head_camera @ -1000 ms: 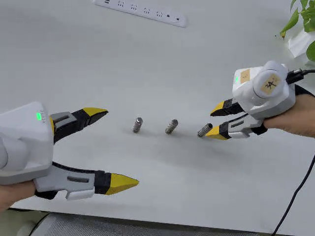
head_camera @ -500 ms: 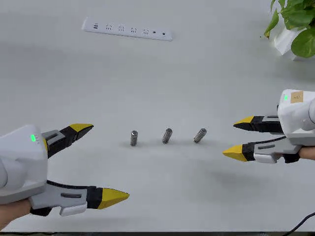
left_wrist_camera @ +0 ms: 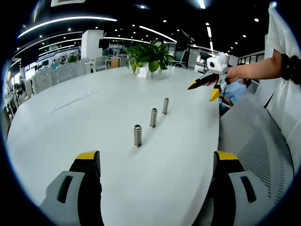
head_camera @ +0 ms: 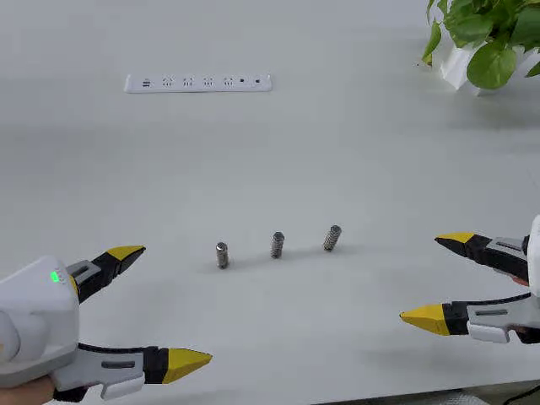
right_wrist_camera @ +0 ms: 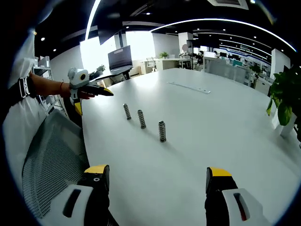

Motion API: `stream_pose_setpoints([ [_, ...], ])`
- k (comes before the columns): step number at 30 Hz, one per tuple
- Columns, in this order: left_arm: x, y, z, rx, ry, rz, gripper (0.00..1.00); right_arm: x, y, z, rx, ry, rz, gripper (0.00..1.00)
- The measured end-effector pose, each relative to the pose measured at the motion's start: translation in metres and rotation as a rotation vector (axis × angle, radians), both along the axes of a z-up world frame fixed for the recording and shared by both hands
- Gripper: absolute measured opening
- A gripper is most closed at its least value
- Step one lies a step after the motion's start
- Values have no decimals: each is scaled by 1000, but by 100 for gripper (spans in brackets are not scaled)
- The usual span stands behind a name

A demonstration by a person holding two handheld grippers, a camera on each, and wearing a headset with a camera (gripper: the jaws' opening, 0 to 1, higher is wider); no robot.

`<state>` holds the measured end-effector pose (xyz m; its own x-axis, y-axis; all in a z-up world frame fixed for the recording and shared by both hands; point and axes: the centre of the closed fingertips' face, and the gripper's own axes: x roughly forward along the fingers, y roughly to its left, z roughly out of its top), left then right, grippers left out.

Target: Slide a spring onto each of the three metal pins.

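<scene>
White table point(head_camera: 363, 160) bears three upright spring-sleeved pins point(head_camera: 278, 245) in a row, a power strip point(head_camera: 198, 83), a potted plant point(head_camera: 481, 38)

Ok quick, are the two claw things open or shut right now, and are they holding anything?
Left gripper: open, holding nothing.
Right gripper: open, holding nothing.

Open-plan office: desk rows point(left_wrist_camera: 59, 71), a monitor point(right_wrist_camera: 120, 57), ceiling strip lights point(right_wrist_camera: 221, 21)

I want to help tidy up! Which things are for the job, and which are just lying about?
For the job: left spring, middle spring, right spring, standing in a row; left gripper, right gripper, both open.
Just lying about: power strip, potted plant.
</scene>
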<state>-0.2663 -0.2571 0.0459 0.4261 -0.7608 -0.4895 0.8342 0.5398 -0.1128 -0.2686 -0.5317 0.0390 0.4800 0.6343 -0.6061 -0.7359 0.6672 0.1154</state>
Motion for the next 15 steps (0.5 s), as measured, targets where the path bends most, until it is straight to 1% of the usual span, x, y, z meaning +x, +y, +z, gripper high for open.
stream_pose_setpoints([
  [5,-1,1,-4,14,9,7,99,-4,0,3,44,-29,-44,92],
  [9,-1,3,-7,21,9,13,99,-8,1,3,57,-34,-49,97],
  [15,-1,4,-10,22,12,14,99,-11,-3,4,60,-33,-65,98],
])
